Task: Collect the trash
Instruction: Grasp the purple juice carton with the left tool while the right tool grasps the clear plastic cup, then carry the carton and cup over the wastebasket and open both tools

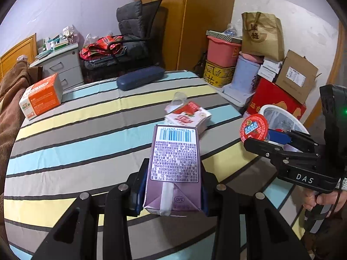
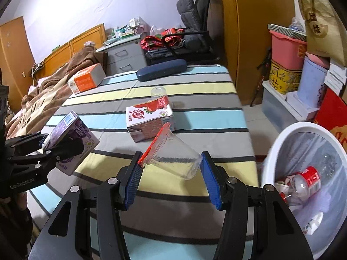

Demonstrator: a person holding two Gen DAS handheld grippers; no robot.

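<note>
**Two Pieces of Trash Lifted Clear of the Striped Bed, Bin Waiting Alongside**

Clamped between the blue pads of the left gripper [image 1: 171, 186]: a purple rectangular drink carton [image 1: 173, 164], barcode end pointing away, folded base nearest the camera, jaws closed firmly against both narrow sides. Held well above the striped bedsheet [image 1: 76, 151] rather than resting on it, probably for carrying across to the bin.

Caught in the right gripper [image 2: 171, 173]: a clear plastic cup [image 2: 175, 160] with its red foil lid [image 2: 153, 145] peeled half open, lying tilted between the blue pads. Jaws fairly wide, one pad against the lid end, the other against the cup's base; a loose-looking hold on a thin, springy wall, likely to slip if squeezed unevenly. Seen from the left wrist camera, the cup's red lid hanging just beside the rim of the white round waste bin [image 2: 279, 143], apparently on its way over it.

Inside that bin, lined with a clear bag: crushed bottles with red labels [image 2: 308, 179]. Further from the bin, on the sheet: a white-and-red strawberry milk carton [image 2: 149, 119] lying flat, and touching its far side an empty clear plastic cup [image 2: 158, 92], both not yet collected. Further still from the bin: an orange-and-white cardboard box [image 2: 86, 80] and a dark blue hard glasses case [image 2: 161, 70], perhaps not trash at all.
</note>
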